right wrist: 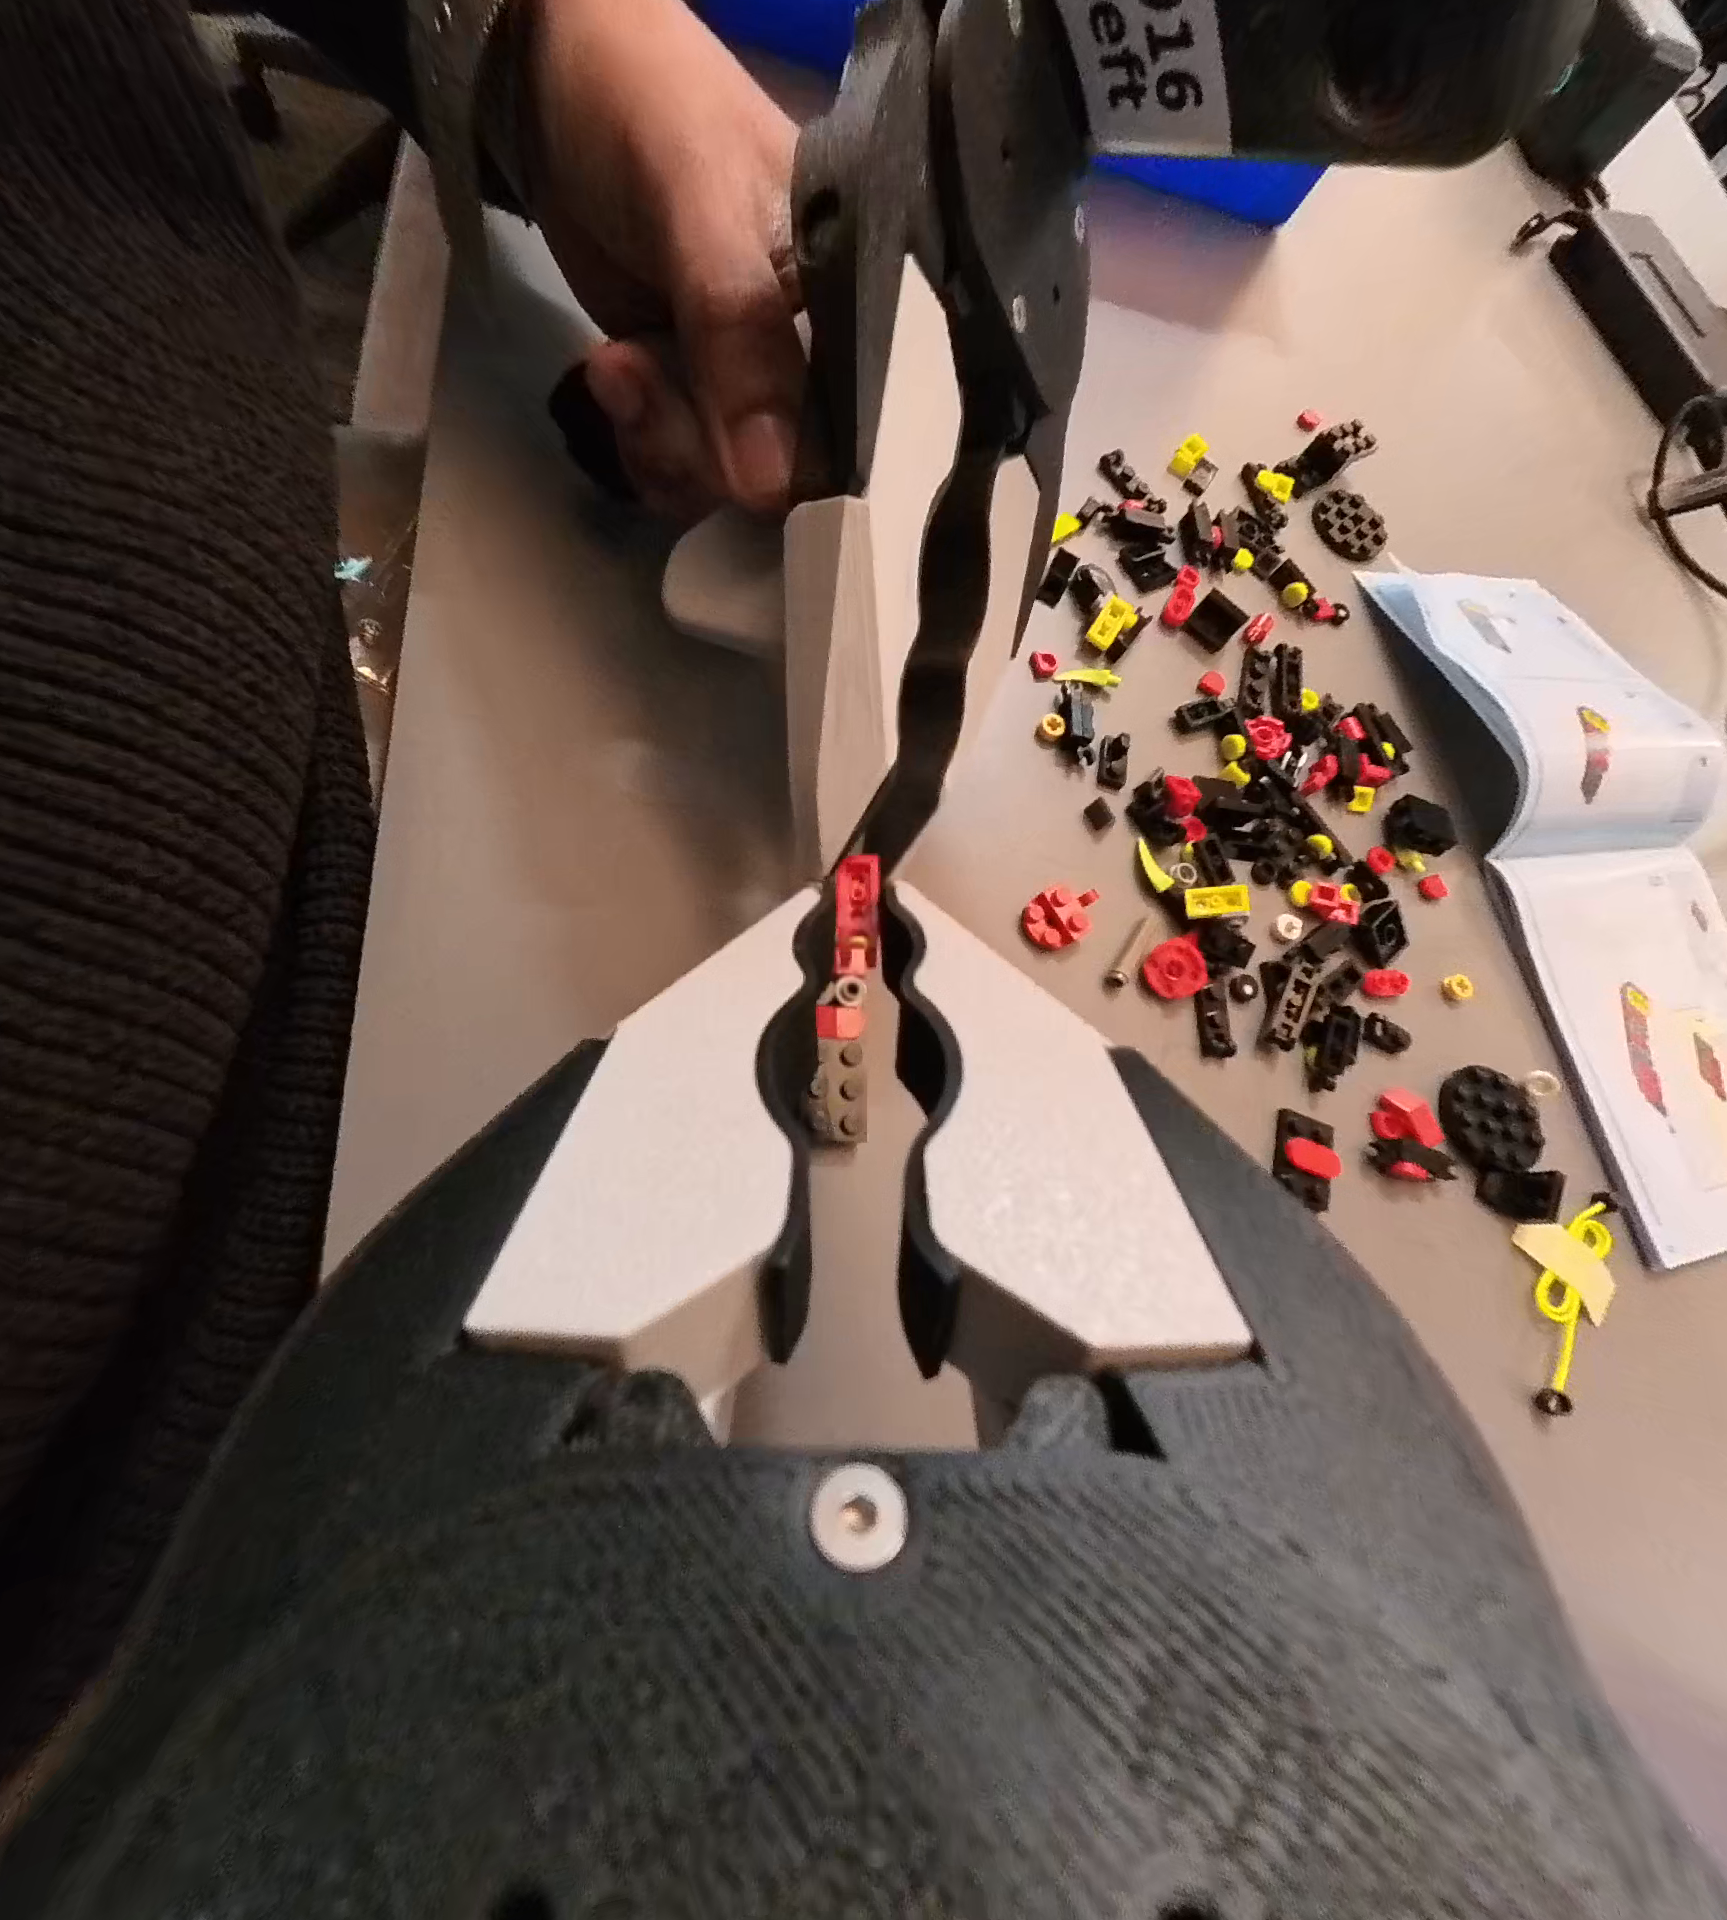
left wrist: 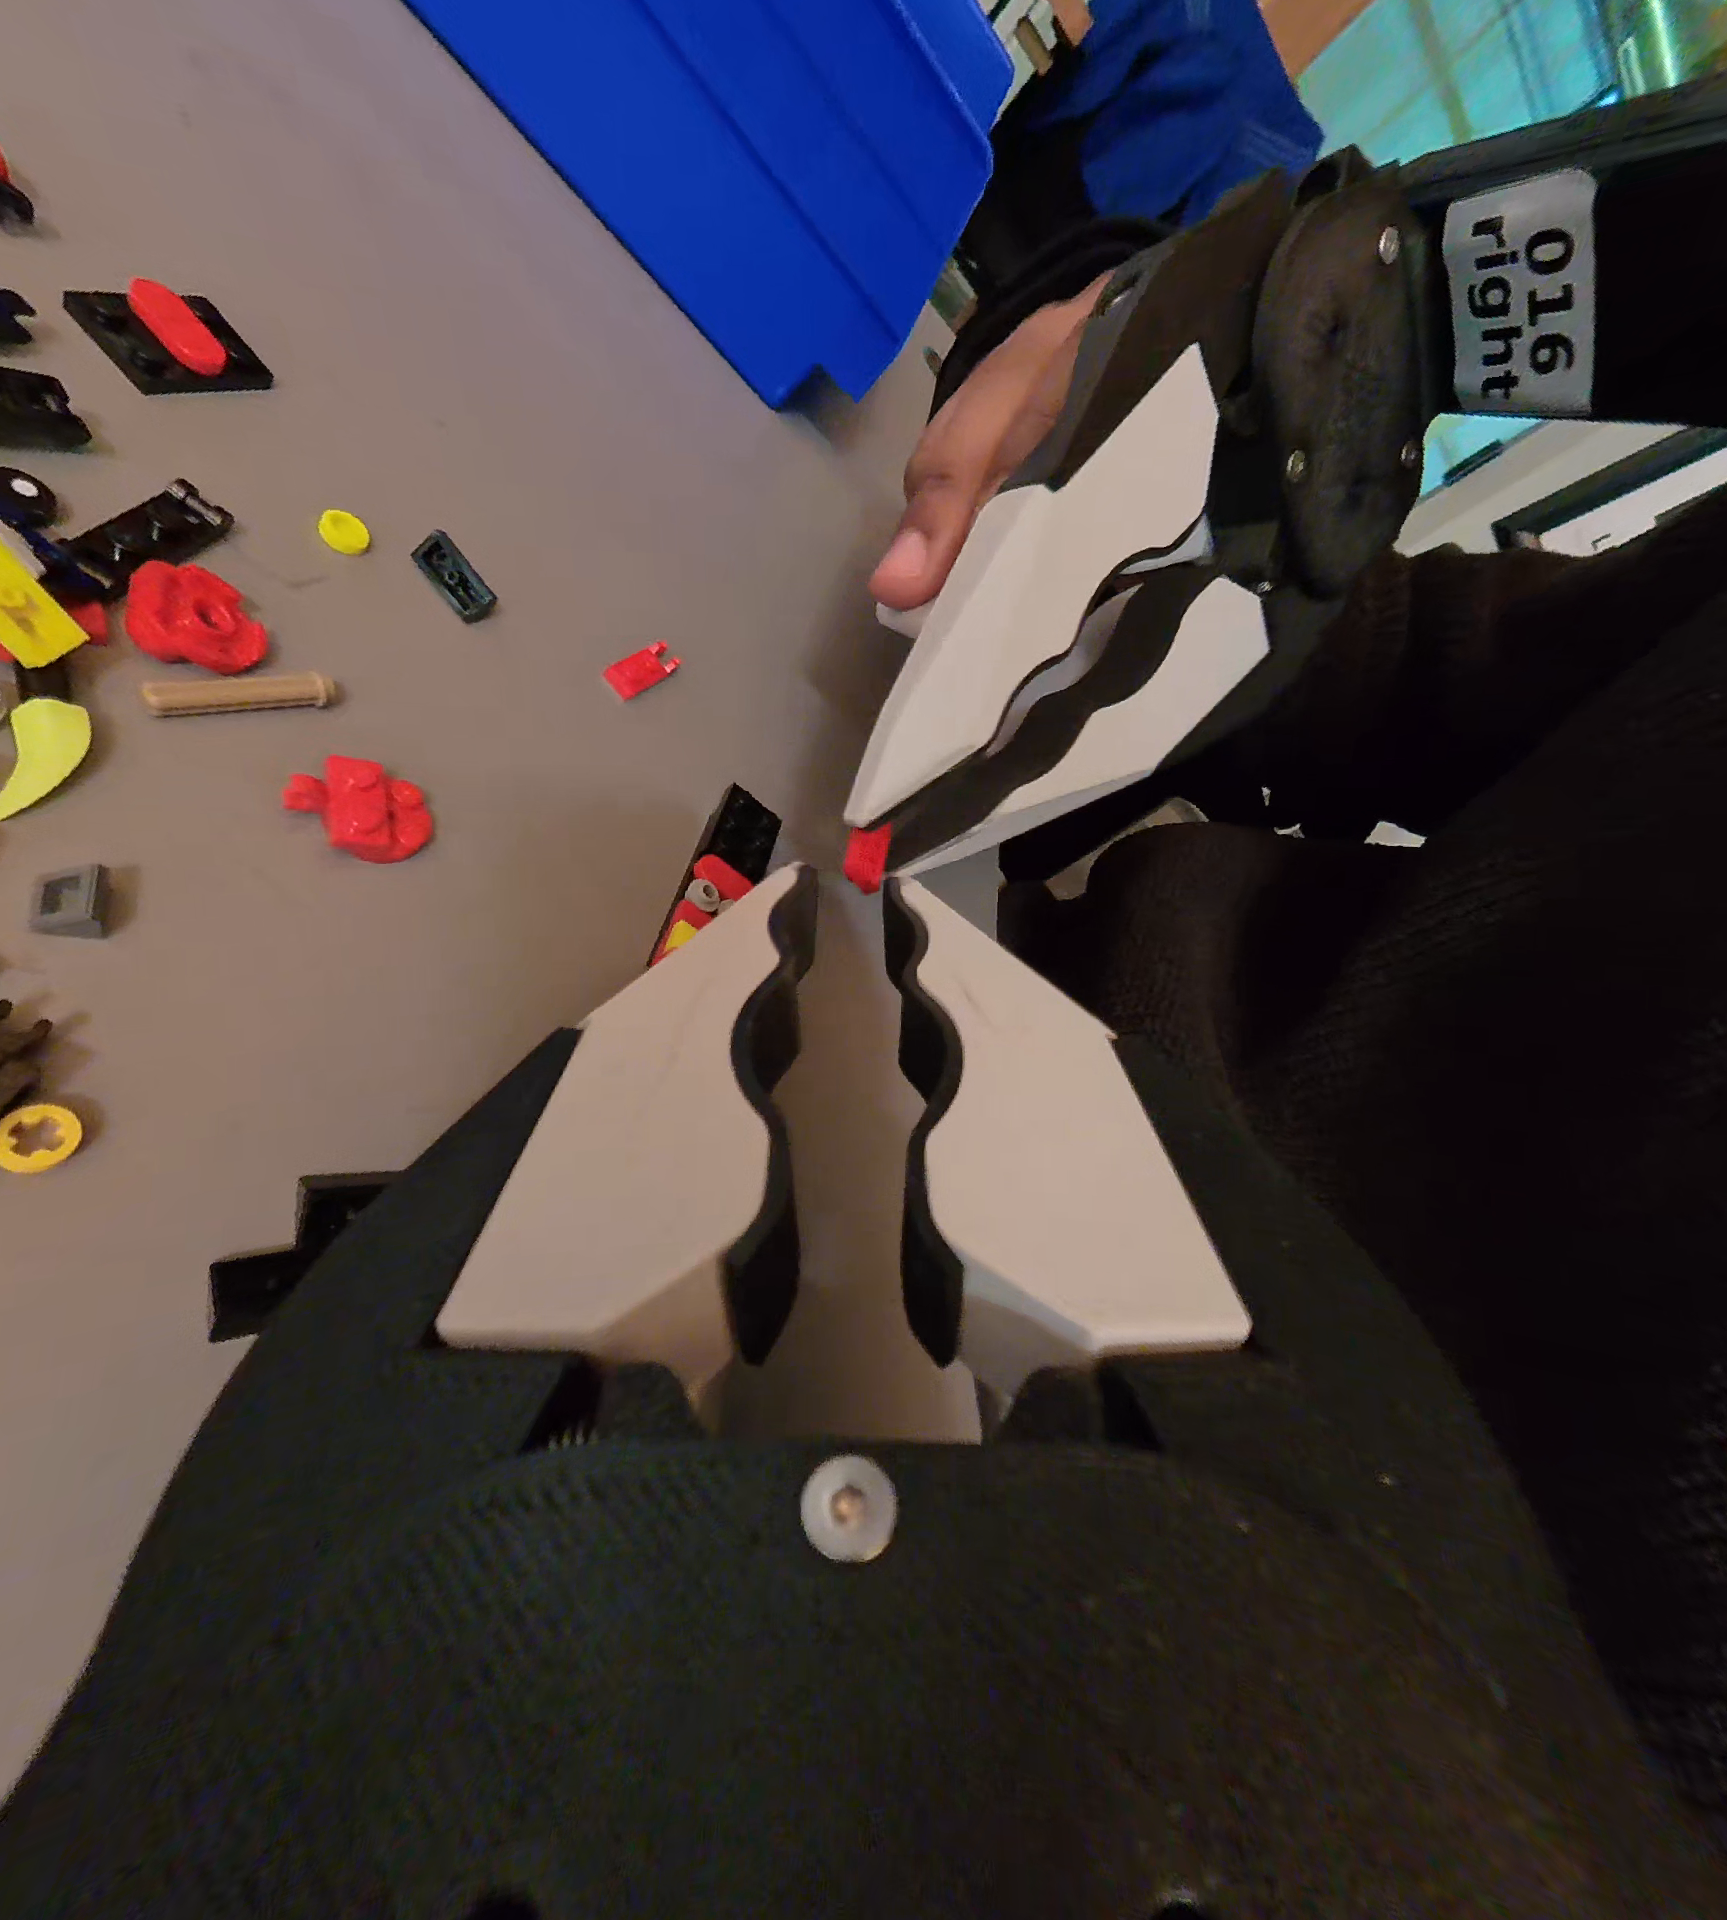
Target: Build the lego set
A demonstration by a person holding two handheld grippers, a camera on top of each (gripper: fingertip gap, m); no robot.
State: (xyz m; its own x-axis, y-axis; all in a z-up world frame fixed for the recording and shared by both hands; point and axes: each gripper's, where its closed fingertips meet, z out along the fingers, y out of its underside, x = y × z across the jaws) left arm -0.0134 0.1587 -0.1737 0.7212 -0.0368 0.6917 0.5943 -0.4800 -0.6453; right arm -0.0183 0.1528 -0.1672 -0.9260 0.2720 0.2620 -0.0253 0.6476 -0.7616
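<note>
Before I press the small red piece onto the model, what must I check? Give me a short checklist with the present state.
1. Red piece gripped by the right gripper: ok, pinched at the very tips.
2. Black assembly steadied by the left gripper: not ok. Its jaws stand apart and the assembly lies on the table outside them.
3. Red piece lined up over the studs: cannot tell.
4. Loose parts away from the assembly: ok, the nearest one, a red clip plate, lies apart.
5. Instruction booklet open: ok.
</note>
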